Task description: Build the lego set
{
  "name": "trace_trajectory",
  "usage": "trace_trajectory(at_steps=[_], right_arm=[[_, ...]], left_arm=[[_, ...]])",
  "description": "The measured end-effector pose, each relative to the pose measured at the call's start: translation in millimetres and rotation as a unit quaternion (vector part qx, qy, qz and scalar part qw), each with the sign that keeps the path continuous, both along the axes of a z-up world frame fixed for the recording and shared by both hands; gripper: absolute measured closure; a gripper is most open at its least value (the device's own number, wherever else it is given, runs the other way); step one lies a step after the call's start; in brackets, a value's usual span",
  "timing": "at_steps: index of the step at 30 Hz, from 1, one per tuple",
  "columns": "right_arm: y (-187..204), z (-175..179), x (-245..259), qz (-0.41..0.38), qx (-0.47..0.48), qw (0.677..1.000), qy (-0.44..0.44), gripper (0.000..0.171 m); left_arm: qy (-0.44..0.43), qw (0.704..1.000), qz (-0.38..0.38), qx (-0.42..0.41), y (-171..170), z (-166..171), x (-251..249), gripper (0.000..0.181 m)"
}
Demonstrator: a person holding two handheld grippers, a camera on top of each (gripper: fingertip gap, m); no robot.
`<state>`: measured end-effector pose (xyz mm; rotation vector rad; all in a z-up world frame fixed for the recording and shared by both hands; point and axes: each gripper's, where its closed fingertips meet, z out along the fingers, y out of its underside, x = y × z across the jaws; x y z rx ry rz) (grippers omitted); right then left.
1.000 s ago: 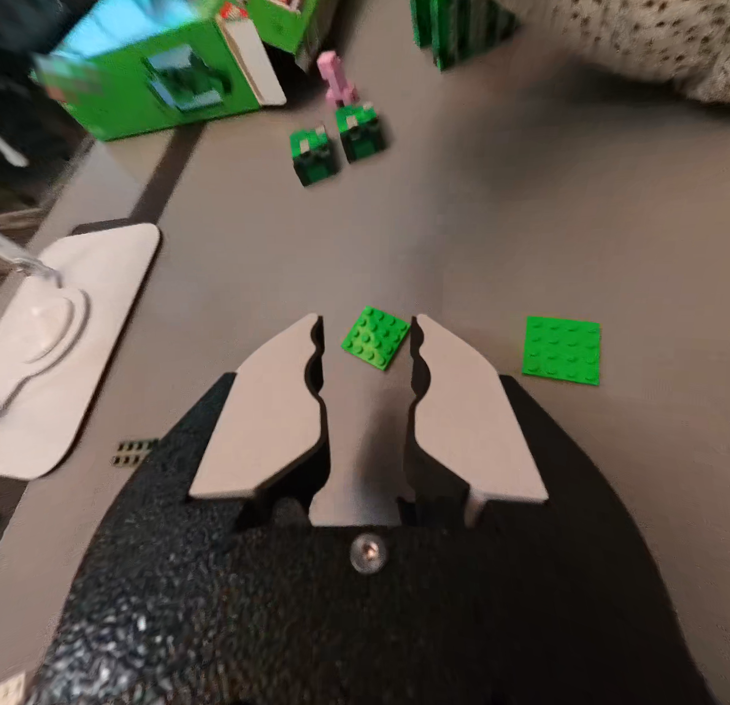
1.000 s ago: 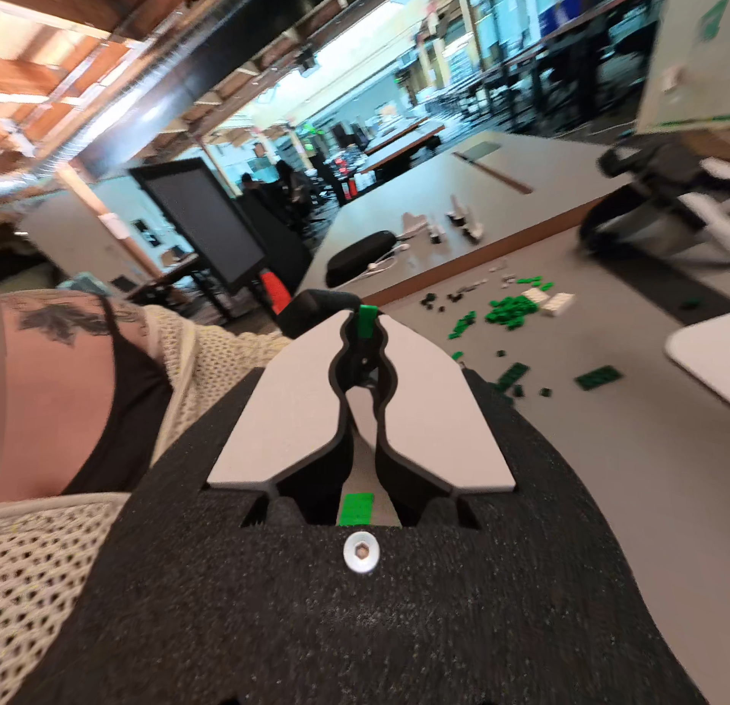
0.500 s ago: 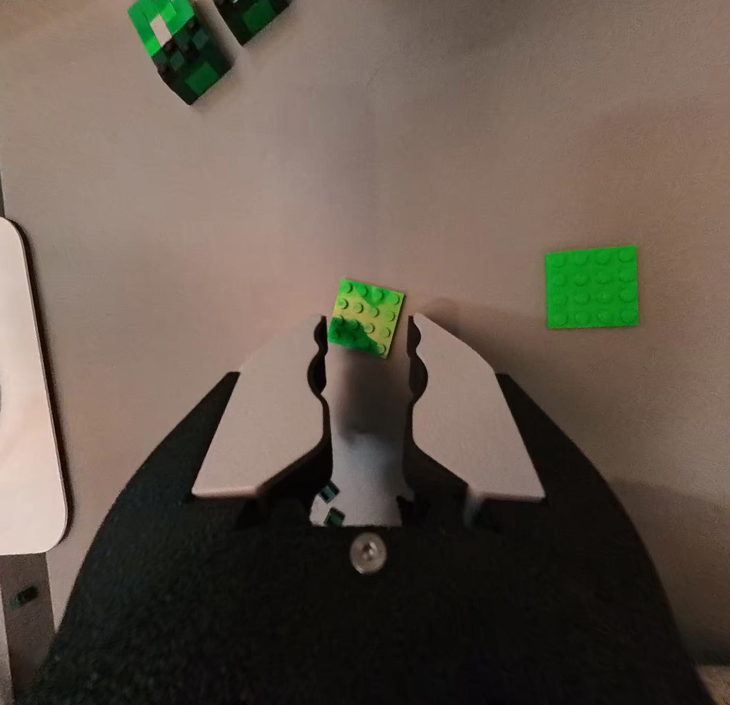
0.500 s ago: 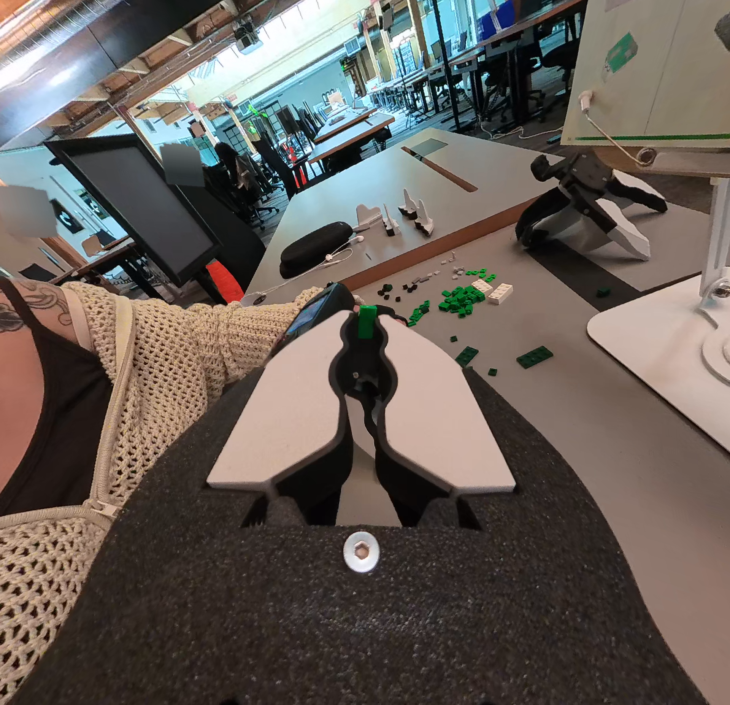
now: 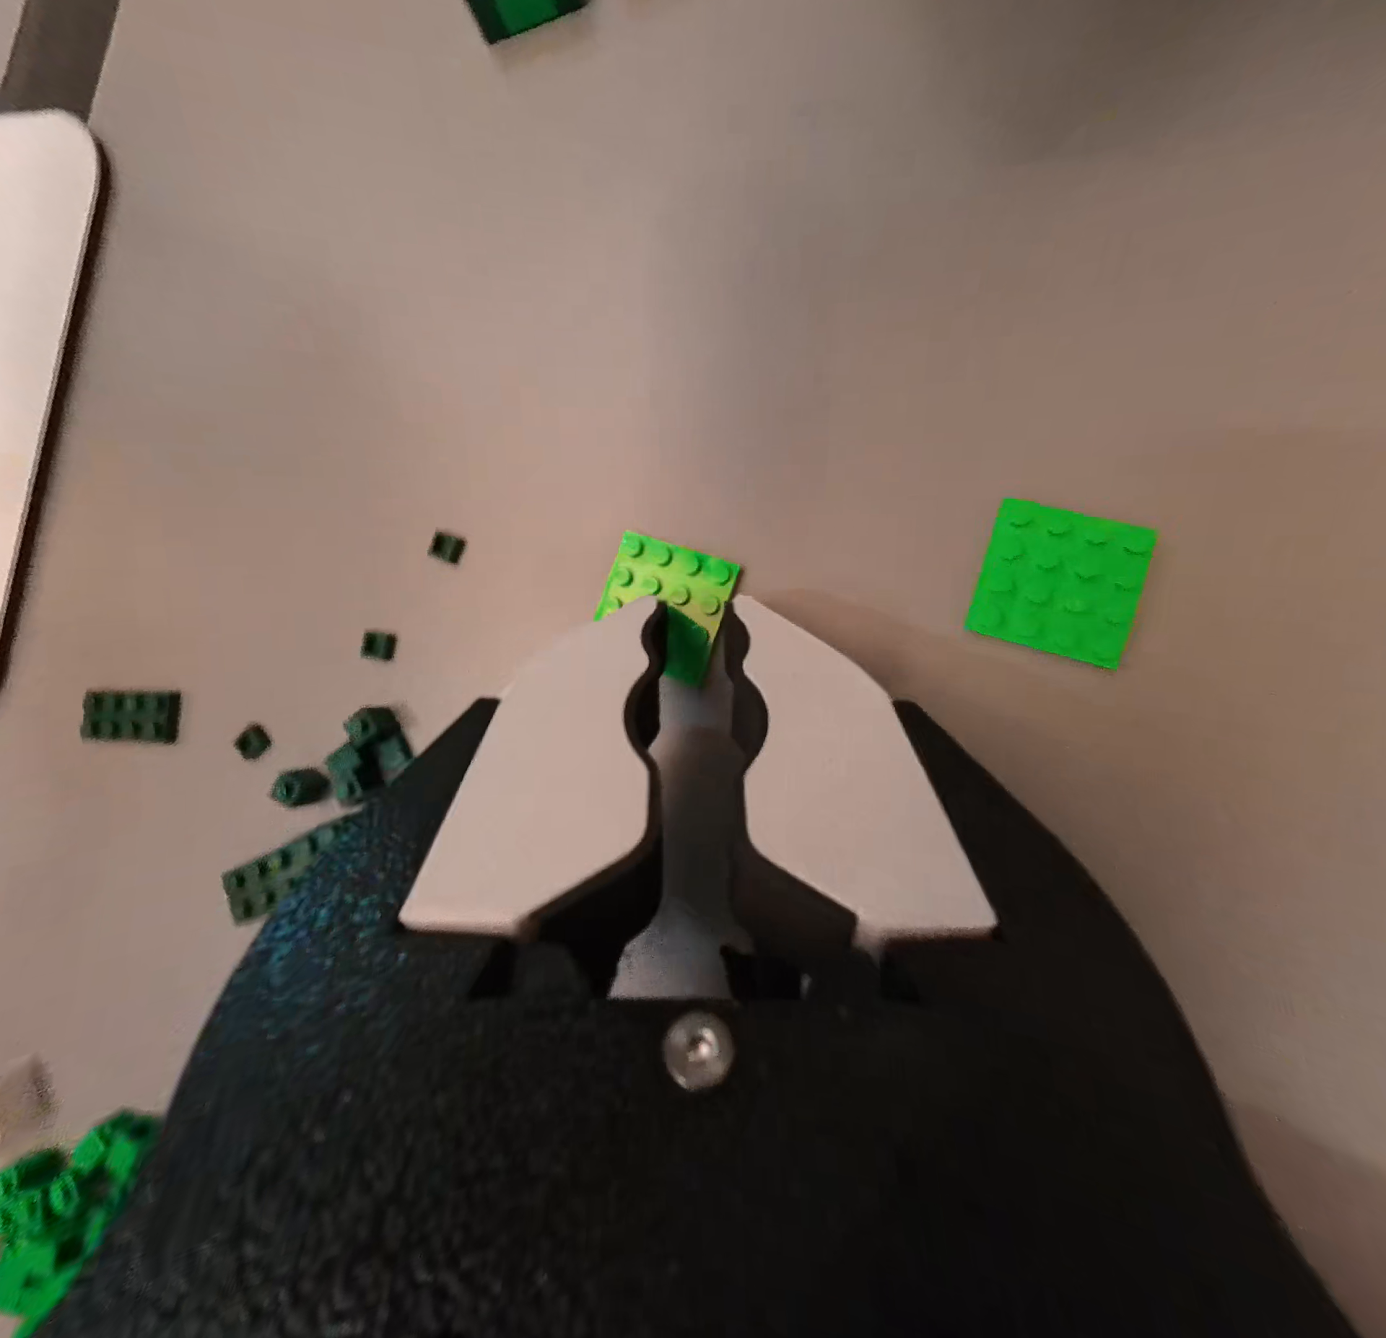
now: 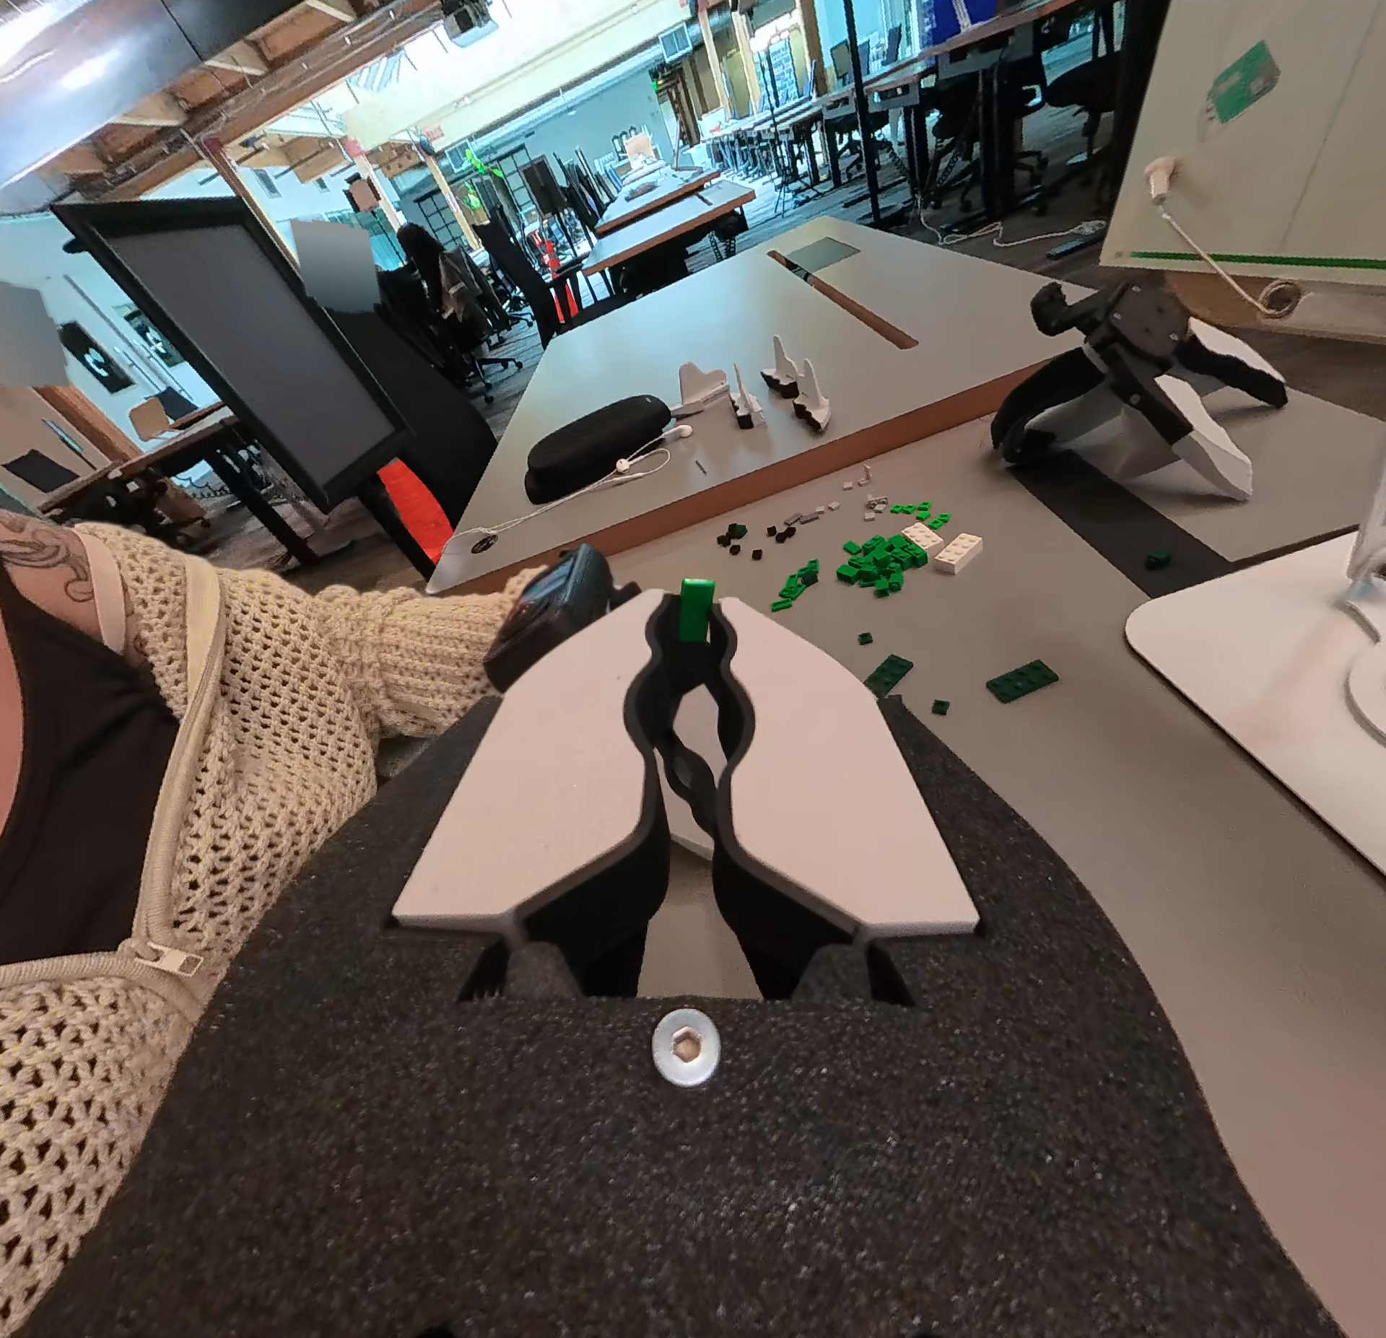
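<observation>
left tongs are clamped on the near edge of a small lime plate, its far half poking out past the tips. a second green plate lies flat on the table, right of the lime one. right tongs pinch a little green brick upright at the tips

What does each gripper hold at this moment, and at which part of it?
The left gripper pinches the near edge of a bright green square plate. The right gripper clamps the lower half of a small green piece.

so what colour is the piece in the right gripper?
Green piece, pinched at the right gripper tips; right wrist view.
</observation>
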<state>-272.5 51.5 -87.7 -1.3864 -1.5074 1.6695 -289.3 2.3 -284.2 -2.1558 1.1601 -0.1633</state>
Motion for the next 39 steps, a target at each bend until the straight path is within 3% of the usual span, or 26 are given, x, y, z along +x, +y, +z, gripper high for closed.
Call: trace_trajectory(at_steps=[5,12,15,21,26,32,35,39], right_arm=[[-3.7,-2.5,-2.4,0.007,0.004,1.0,-0.005,0.164],[-2.4,-9.1,-3.9,0.001,0.017,1.0,-0.022,0.164],[-2.6,-10.0,-5.2,0.001,0.011,1.0,-0.025,0.164],[-8.3,-13.6,-7.2,0.01,0.021,0.999,-0.035,0.164],[-8.0,-14.5,-7.0,0.012,0.019,0.999,-0.036,0.164],[-7.1,-19.1,-9.1,0.011,0.016,0.999,-0.045,0.164],[-10.0,-25.7,-12.5,0.013,0.024,0.998,-0.06,0.164],[-20.1,-41.1,-13.4,0.037,0.089,0.992,-0.084,0.164]], left_arm=[[0.002,0.996,0.082,-0.022,-7.6,0.3,-7.6,0.165],[-0.024,0.992,0.125,0.007,-18.4,18.1,-25.4,0.136],[-0.044,0.991,0.123,0.001,-20.5,13.7,-26.2,0.132],[-0.024,0.998,0.051,0.016,-9.8,5.3,-18.9,0.128],[-0.055,0.997,0.035,-0.046,-9.2,-1.0,-14.9,0.125],[-0.05,0.995,0.014,-0.084,-29.0,-1.4,-5.2,0.137],[-0.038,0.997,0.045,-0.046,-20.2,1.0,-7.7,0.132],[-0.03,0.999,0.028,-0.003,-17.0,1.9,-3.7,0.128]])
